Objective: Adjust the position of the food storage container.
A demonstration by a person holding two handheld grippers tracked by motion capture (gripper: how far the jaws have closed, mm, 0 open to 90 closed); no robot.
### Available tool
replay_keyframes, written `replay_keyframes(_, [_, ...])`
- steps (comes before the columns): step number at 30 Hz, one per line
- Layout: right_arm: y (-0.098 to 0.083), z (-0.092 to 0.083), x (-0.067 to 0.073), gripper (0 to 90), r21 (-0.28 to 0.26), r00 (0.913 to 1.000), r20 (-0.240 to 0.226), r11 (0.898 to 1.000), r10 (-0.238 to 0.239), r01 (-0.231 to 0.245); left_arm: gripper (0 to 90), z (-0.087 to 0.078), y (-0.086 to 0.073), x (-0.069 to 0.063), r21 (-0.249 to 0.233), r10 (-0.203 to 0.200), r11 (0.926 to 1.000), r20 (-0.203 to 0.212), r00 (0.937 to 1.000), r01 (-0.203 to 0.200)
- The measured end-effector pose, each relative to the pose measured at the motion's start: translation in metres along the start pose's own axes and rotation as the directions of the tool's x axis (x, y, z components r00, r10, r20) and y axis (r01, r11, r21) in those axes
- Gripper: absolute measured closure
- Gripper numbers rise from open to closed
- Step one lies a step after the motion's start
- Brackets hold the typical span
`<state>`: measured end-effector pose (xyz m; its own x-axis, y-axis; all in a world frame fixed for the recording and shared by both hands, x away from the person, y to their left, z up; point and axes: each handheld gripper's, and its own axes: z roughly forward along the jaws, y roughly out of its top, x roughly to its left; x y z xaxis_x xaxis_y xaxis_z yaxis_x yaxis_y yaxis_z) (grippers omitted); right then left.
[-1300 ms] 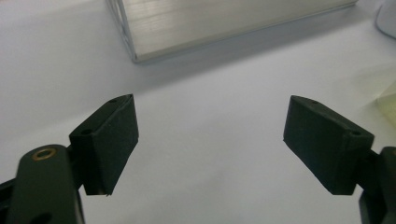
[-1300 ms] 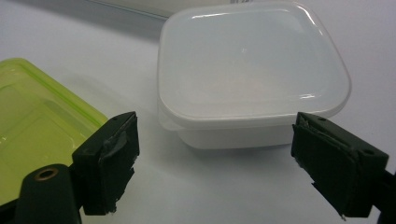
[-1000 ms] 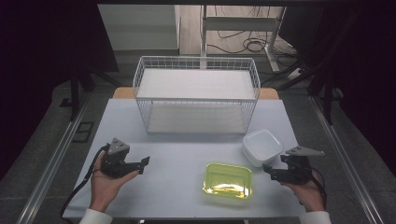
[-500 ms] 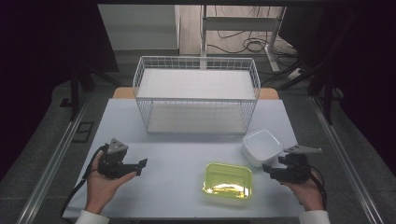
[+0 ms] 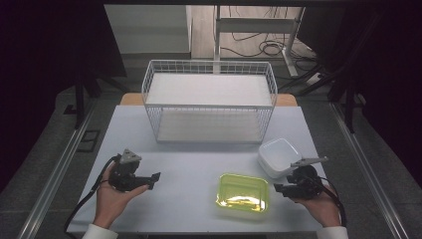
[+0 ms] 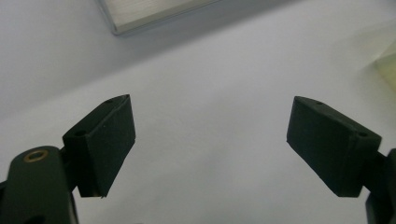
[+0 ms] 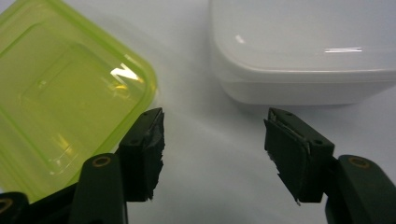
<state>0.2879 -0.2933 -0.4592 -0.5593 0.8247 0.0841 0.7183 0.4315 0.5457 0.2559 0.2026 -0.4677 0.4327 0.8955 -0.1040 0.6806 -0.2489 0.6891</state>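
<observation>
Basket (image 5: 209,99) stands behind green lid (image 5: 243,192) and white container (image 5: 278,156).

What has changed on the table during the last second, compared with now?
Nothing has visibly changed. The left gripper and the right gripper are open and holding nothing, in the same places as before. The green lid, the white container and the wire basket have not moved.

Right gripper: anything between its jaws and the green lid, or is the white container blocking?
Nothing visible blocks it. The right gripper is open, beside the green lid's right edge, bare table between. The white container sits behind, off to the side.
</observation>
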Motion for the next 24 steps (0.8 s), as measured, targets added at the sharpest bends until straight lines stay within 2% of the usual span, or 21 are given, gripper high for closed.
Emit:
replay_keyframes(5, [-0.001,0.001,0.007,45.0,0.028,0.9998,-0.005,0.999,-0.019,0.019,15.7,0.003,0.000,-0.001,0.009,-0.008,0.9999,0.017,0.9998,0.008])
replay_keyframes(6, [-0.001,0.002,0.010,49.8,0.044,0.9995,-0.022,0.999,-0.022,0.023,15.7,0.005,0.000,-0.002,0.013,-0.006,0.9999,0.023,0.9997,0.006])
replay_keyframes(7, [-0.001,0.002,0.010,49.8,0.044,0.9995,-0.022,0.999,-0.022,0.023,15.8,0.005,0.000,-0.002,0.013,-0.006,0.9999,0.023,0.9997,0.006])
replay_keyframes(8, [-0.002,0.001,0.014,54.8,0.054,0.9986,-0.046,0.998,-0.026,0.028,15.9,0.006,0.000,-0.003,0.020,-0.003,0.9998,0.023,0.9997,0.003])
replay_keyframes(10, [-0.003,0.001,0.016,57.3,0.065,0.9982,-0.052,0.997,-0.028,0.032,15.9,0.007,0.000,-0.003,0.024,-0.002,0.9997,0.025,0.9997,0.002])
replay_keyframes(13, [-0.007,0.004,0.021,64.7,0.116,0.9971,-0.054,0.991,-0.053,0.059,16.0,0.008,0.000,-0.005,0.030,-0.002,0.9996,0.027,0.9996,0.001])
replay_keyframes(14, [-0.009,0.006,0.024,70.3,0.146,0.9956,-0.056,0.986,-0.076,0.083,16.0,0.008,0.000,-0.005,0.032,-0.002,0.9995,0.029,0.9996,0.001])
replay_keyframes(15, [-0.009,0.006,0.024,70.3,0.146,0.9956,-0.056,0.986,-0.076,0.083,16.0,0.008,0.000,-0.005,0.032,-0.002,0.9995,0.030,0.9995,0.001])
replay_keyframes(16, [-0.010,0.007,0.026,75.6,0.148,0.9947,-0.066,0.985,-0.079,0.088,16.0,0.009,0.001,-0.006,0.031,-0.004,0.9995,0.032,0.9995,0.003])
replay_keyframes(19, [-0.011,0.008,0.027,79.9,0.153,0.9933,-0.081,0.984,-0.082,0.094,15.9,0.010,0.002,-0.007,0.029,-0.004,0.9996,0.039,0.9992,0.003])
replay_keyframes(22, [-0.011,0.014,0.029,86.0,0.170,0.9904,-0.103,0.979,-0.092,0.109,15.5,0.011,0.002,-0.008,0.032,0.004,0.9995,0.003,1.0000,-0.004])
replay_keyframes(24, [-0.010,0.017,0.031,88.7,0.178,0.9881,-0.114,0.976,-0.103,0.123,15.5,0.011,0.002,-0.007,0.032,0.003,0.9995,-0.001,1.0000,-0.003])
